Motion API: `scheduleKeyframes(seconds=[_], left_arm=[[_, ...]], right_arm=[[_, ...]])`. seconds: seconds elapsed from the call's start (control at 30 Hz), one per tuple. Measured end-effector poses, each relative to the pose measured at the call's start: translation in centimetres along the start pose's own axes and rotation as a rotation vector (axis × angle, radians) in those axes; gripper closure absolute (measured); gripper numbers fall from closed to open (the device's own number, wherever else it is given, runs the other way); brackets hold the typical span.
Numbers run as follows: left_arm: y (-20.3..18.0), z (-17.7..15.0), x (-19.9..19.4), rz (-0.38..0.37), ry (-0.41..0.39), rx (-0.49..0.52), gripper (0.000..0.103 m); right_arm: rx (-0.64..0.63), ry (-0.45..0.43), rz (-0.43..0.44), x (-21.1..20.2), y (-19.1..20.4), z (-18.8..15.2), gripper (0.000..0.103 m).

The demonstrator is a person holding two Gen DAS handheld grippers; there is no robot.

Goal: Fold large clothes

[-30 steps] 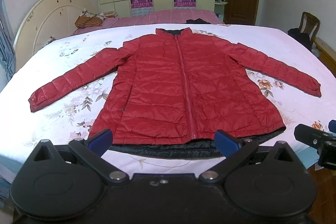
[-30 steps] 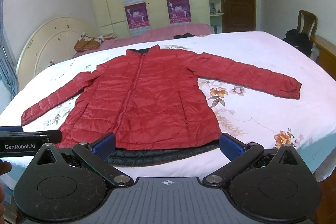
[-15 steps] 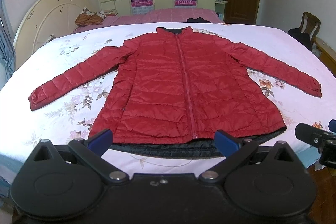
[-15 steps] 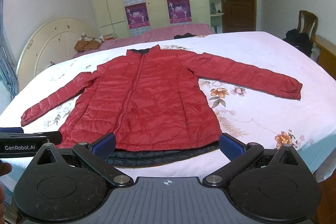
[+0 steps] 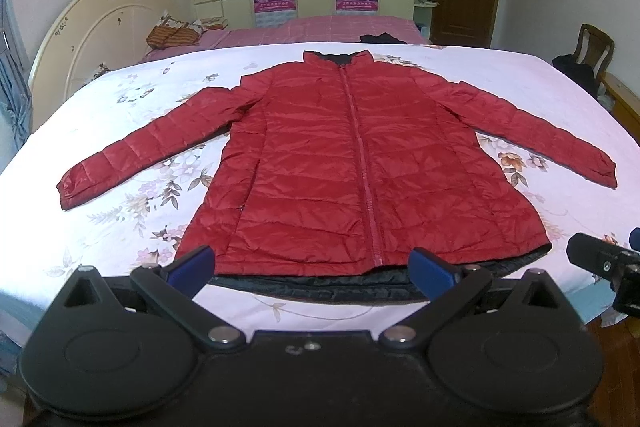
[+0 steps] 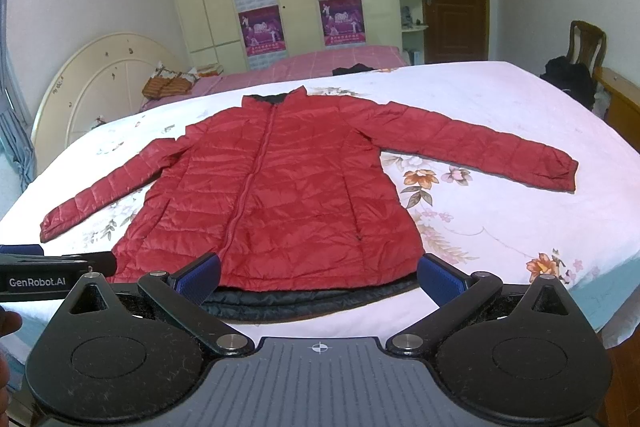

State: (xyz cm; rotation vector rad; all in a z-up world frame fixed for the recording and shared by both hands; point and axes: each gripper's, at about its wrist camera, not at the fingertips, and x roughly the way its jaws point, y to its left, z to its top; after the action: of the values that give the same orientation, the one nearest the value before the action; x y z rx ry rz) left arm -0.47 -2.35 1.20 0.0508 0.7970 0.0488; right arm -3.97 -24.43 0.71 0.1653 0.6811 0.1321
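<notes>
Jacket (image 5: 360, 163), red and quilted, lies flat and zipped on the bed (image 5: 132, 227), front up, both sleeves spread outward, collar toward the far side. A dark lining edge shows under its near hem. Left hand-held gripper (image 5: 312, 267) hangs just short of the hem, fingers spread wide, holding nothing. Right hand-held gripper (image 6: 318, 277) sits likewise at the hem's near edge, wide apart and empty.

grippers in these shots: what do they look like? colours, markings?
Both match: the left gripper and right gripper have black linkage arms, round black hubs, silver pivot bolts and blue finger pads. White "GenRobot.AI" lettering marks the left one's side in the right wrist view.
</notes>
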Motion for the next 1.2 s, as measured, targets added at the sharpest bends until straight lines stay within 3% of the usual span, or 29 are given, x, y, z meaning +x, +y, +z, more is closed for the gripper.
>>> scheduleKeyframes(seconds=[1.2], left_arm=[[2.1, 1.3, 2.9, 0.031, 0.025, -0.029, 0.0]], right_arm=[[0.025, 0.015, -0.012, 3.0, 0.3, 1.0, 0.0]])
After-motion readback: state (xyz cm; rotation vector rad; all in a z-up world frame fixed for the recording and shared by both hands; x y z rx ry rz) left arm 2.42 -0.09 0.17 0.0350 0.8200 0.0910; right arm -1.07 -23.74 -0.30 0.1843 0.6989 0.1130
